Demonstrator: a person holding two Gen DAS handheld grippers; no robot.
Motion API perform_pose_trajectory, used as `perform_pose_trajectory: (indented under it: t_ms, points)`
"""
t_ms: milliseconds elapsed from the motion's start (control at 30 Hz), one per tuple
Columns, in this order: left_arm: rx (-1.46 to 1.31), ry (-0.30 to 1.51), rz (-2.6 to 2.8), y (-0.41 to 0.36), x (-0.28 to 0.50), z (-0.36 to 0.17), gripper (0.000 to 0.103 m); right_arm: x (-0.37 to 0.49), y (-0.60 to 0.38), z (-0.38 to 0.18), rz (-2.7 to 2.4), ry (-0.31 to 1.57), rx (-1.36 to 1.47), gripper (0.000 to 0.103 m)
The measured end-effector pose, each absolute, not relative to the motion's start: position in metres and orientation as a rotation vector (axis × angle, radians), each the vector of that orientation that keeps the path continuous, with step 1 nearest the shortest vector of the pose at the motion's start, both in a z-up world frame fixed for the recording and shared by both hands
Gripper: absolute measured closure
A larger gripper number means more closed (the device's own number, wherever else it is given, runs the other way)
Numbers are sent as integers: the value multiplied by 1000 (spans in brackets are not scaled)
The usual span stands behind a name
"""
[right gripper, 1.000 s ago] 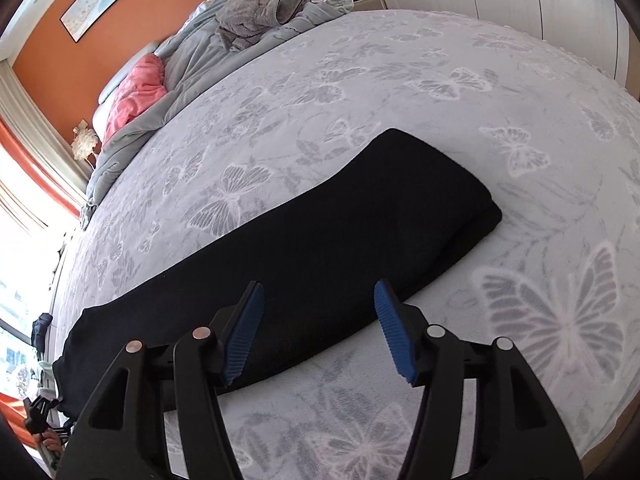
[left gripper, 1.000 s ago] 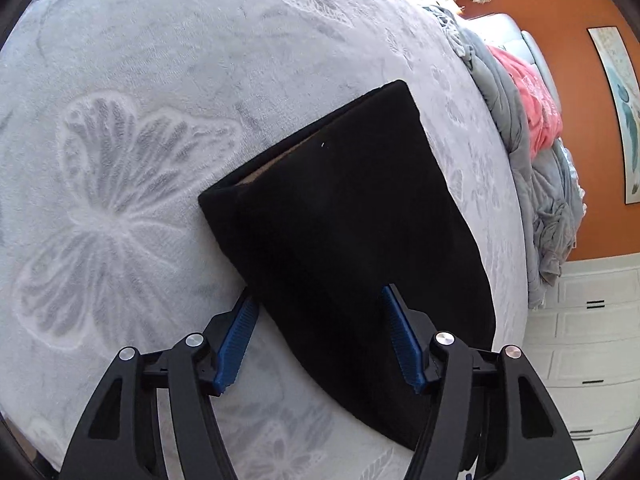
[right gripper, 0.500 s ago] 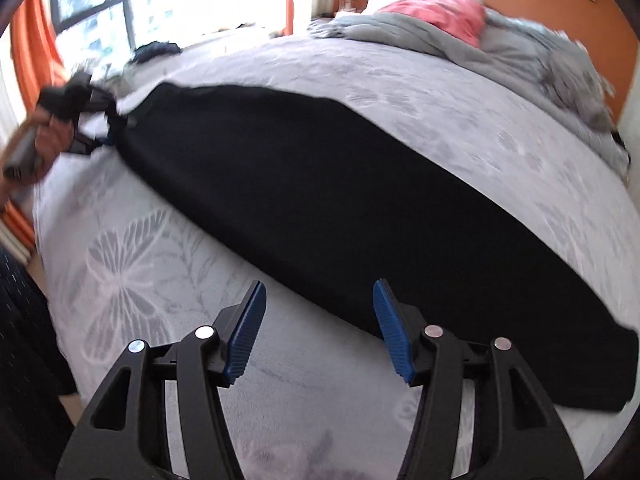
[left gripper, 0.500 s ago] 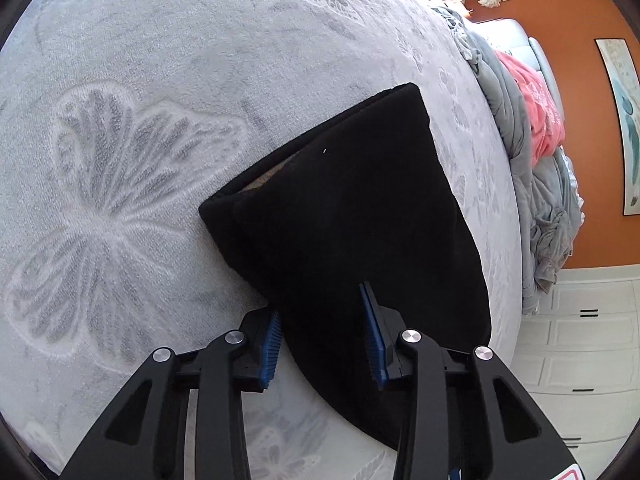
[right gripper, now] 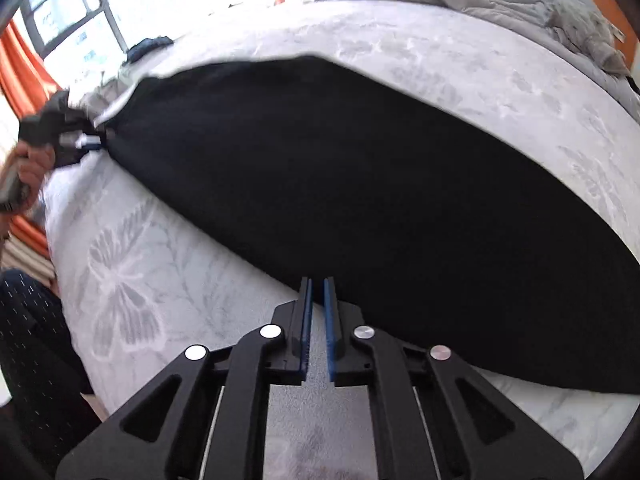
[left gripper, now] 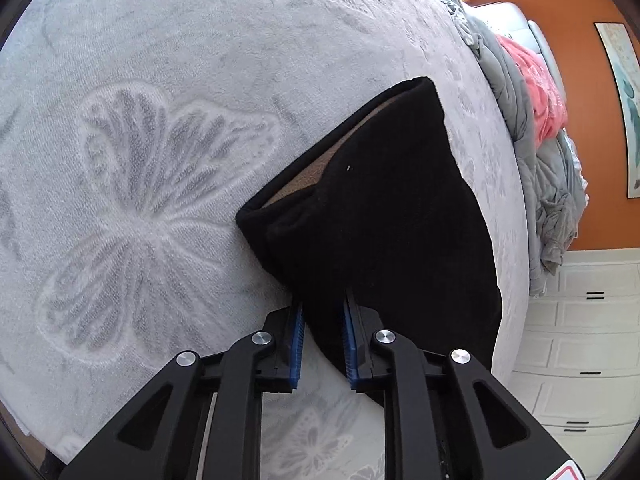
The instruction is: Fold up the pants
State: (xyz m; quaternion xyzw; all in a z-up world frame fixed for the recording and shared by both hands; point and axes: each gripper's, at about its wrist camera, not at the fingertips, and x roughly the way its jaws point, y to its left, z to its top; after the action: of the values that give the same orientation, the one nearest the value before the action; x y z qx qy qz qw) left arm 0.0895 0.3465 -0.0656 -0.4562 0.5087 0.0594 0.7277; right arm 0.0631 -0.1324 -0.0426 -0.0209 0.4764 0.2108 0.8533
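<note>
Black pants (left gripper: 384, 220) lie folded lengthwise on a grey butterfly-print bedspread (left gripper: 160, 120). In the left wrist view I see one end of them, with a brown inner lining showing at the opening. My left gripper (left gripper: 322, 308) is shut on the near corner of that end. In the right wrist view the pants (right gripper: 340, 184) stretch across the bed. My right gripper (right gripper: 317, 284) is shut on the near long edge of the pants at mid-length. The left gripper (right gripper: 72, 136) shows at the far left, held by a hand.
A heap of grey bedding (left gripper: 540, 200) and a pink pillow (left gripper: 536, 96) lie at the head of the bed. White drawers (left gripper: 580, 340) and an orange wall stand beyond. A window (right gripper: 72, 20) with orange curtains is at the left. The bed edge (right gripper: 60, 280) is near.
Both grippers have closed: the left on the corner of the pants end, the right on the long edge. The right gripper swung round to face the pants from the side.
</note>
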Motion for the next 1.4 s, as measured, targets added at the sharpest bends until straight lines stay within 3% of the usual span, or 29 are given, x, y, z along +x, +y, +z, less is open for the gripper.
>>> perform_pose_trajectory:
  t_ms: [33, 100, 167, 300, 533, 667, 700, 733, 767, 800, 933, 1033, 1133, 1200, 1233, 1300, 1333, 1367, 1400]
  points:
    - [-987, 1117, 130, 346, 89, -62, 81, 60, -150, -31, 418, 974, 10, 78]
    - [-966, 1114, 152, 344, 87, -58, 71, 52, -196, -10, 274, 907, 58, 51]
    - [-965, 1116, 157, 344, 88, -59, 71, 44, -263, 5, 39, 838, 129, 44]
    - [-963, 1117, 173, 342, 89, -59, 70, 15, -410, -5, -444, 810, 392, 43]
    - [-932, 1102, 239, 325, 96, -54, 56, -26, -533, -59, -550, 785, 696, 44]
    - [-816, 1108, 305, 306, 105, -49, 50, -13, -534, -71, -498, 795, 740, 44]
    - [-789, 1109, 318, 301, 107, -48, 48, -9, -533, -73, -492, 795, 730, 48]
    - [-770, 1109, 330, 298, 109, -48, 46, -5, -530, -73, -489, 792, 707, 59]
    - [-755, 1109, 336, 296, 110, -49, 45, 4, -526, -71, -501, 795, 680, 93]
    - [-740, 1111, 345, 294, 111, -49, 43, 9, -524, -68, -485, 792, 682, 95]
    - [-700, 1114, 360, 290, 116, -51, 41, 0, -515, -32, -448, 700, 652, 93]
    - [-709, 1120, 352, 291, 118, -52, 40, 4, -530, -79, -477, 861, 728, 88]
    - [-757, 1113, 333, 295, 118, -53, 32, -3, -539, -81, -438, 814, 826, 79]
    - [-780, 1109, 323, 296, 119, -53, 28, -6, -540, -81, -402, 768, 891, 46]
    - [-789, 1104, 318, 297, 120, -53, 25, -5, -539, -84, -391, 752, 917, 43]
    - [-809, 1092, 304, 300, 119, -54, 20, -1, -535, -88, -404, 733, 915, 41]
    - [-824, 1085, 297, 301, 118, -55, 17, 0, -533, -88, -414, 719, 907, 47]
    - [-839, 1080, 292, 303, 119, -55, 17, 2, -532, -87, -429, 715, 906, 54]
    - [-855, 1078, 290, 304, 119, -56, 17, 3, -531, -88, -436, 714, 910, 76]
